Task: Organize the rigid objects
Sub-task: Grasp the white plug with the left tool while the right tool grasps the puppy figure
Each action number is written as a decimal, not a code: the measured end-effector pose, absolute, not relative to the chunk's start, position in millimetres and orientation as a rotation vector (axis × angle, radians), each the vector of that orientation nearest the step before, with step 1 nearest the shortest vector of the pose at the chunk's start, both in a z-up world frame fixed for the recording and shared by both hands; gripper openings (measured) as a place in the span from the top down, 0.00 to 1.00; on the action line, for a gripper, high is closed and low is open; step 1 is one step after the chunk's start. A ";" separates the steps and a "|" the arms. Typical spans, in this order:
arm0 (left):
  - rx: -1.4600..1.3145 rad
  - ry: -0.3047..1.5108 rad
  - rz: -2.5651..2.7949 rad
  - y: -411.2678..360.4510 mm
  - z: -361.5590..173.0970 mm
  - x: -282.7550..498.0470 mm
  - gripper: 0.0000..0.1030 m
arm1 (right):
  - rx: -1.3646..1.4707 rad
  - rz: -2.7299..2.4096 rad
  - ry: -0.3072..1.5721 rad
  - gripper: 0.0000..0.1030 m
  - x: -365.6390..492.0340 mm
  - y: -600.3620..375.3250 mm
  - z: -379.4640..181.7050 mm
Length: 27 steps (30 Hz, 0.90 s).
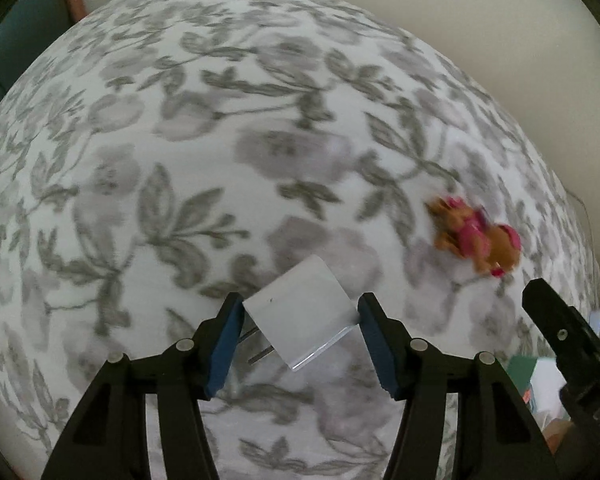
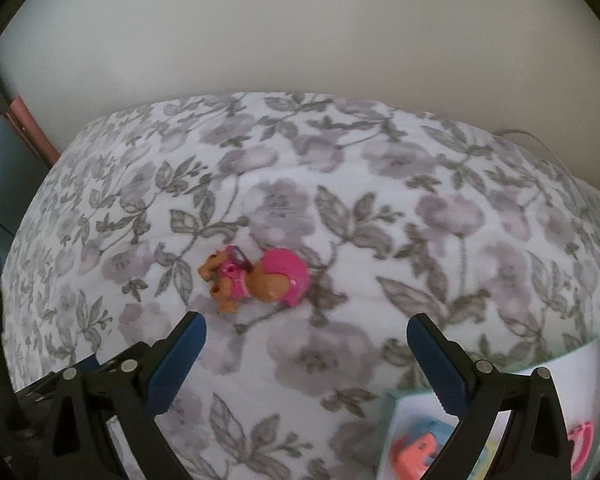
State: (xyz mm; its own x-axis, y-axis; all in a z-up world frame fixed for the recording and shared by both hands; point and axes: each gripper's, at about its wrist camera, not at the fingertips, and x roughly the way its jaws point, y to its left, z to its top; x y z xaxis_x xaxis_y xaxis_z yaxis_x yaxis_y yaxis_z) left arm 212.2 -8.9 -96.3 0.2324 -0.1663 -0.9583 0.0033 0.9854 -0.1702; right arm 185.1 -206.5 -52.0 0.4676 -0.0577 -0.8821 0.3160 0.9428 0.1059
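Both views motion-blurred. Bin (image 2: 500, 376) at near right is cut off by the frame and the right gripper's finger; contents only read as orange and pink shapes. Toy dog (image 2: 256, 278), brown with pink outfit, lies on its side on the floral bedspread (image 2: 380, 208), just beyond the right gripper (image 2: 306, 330), whose jaws are spread with nothing between them. Left gripper (image 1: 300, 320), angled steeply down, pinches a white plug adapter (image 1: 300, 312), prongs pointing near-left. Pale wall (image 2: 300, 32) at far side.

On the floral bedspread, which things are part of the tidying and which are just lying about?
Part of the job:
- white plug adapter, clamped in the left gripper
- pink and brown toy dog, ahead of the open right gripper

Lying about:
- floral bedspread
- wall
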 end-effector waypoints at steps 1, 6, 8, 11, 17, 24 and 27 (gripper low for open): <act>-0.154 1.332 -0.106 -3.4 -96.5 213.1 0.41 | 0.267 -0.226 1.065 0.01 188.8 -203.2 -53.9; -0.194 1.336 -0.095 11.3 -96.0 213.6 0.41 | 0.243 -0.209 1.097 0.01 208.3 -188.9 -69.1; -0.197 1.336 -0.097 12.2 -95.7 211.8 0.41 | 0.242 -0.210 1.106 0.03 213.9 -189.3 -74.8; -0.193 1.336 -0.099 12.7 -94.0 208.3 0.41 | 0.255 -0.213 1.120 0.11 221.2 -194.4 -83.0; -0.186 1.335 -0.097 18.6 -91.2 202.3 0.41 | 0.259 -0.178 1.133 0.23 230.2 -197.7 -90.4; -0.190 1.337 -0.115 9.2 -97.2 211.5 0.41 | 0.216 -0.180 1.143 0.35 231.4 -183.6 -89.5; -0.198 1.336 -0.125 8.9 -98.4 213.0 0.41 | 0.220 -0.196 1.142 0.35 226.6 -182.0 -88.1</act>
State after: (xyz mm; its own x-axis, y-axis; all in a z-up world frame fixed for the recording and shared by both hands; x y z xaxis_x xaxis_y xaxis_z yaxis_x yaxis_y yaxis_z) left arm 213.0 8.9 -98.4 0.2292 -0.2031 -0.9519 -0.0229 0.9766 -0.2139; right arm 226.6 -182.0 -88.1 0.4034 -0.0420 -0.9141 0.2651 0.9615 0.0729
